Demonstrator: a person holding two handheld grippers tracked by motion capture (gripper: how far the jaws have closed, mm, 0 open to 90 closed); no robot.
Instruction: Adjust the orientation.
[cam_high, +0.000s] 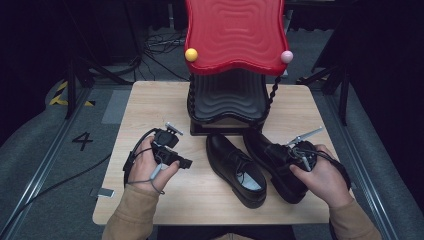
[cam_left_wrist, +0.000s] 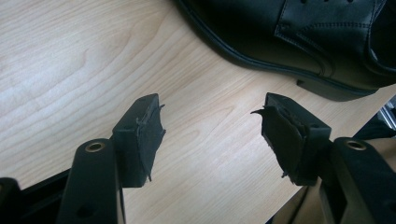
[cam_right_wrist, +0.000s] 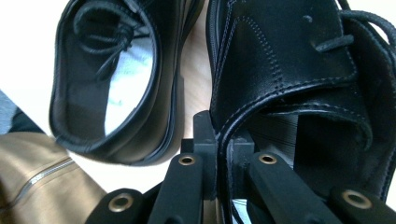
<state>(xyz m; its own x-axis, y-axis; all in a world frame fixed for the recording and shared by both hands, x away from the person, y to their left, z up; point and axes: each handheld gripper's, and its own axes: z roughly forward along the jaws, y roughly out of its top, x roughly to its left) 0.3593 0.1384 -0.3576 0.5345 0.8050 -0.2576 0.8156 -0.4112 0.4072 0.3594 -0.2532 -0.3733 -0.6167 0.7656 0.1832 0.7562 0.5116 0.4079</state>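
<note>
Right gripper view shows the right gripper (cam_right_wrist: 223, 154) clamped on the collar edge of the right-hand shoe (cam_right_wrist: 299, 79), one jaw outside the leather and one inside the opening. That shoe (cam_high: 277, 162) sits on the table (cam_high: 150, 105), near right, just beside the other shoe (cam_high: 235, 167). The left gripper (cam_left_wrist: 212, 135) hangs with jaws spread and nothing between them, left of the pair. Behind them stands a red-topped rack (cam_high: 235, 35), its black lower shelf (cam_high: 227, 97) bare. Judging by this, one shoe is gripped but neither is yet shelved.
</note>
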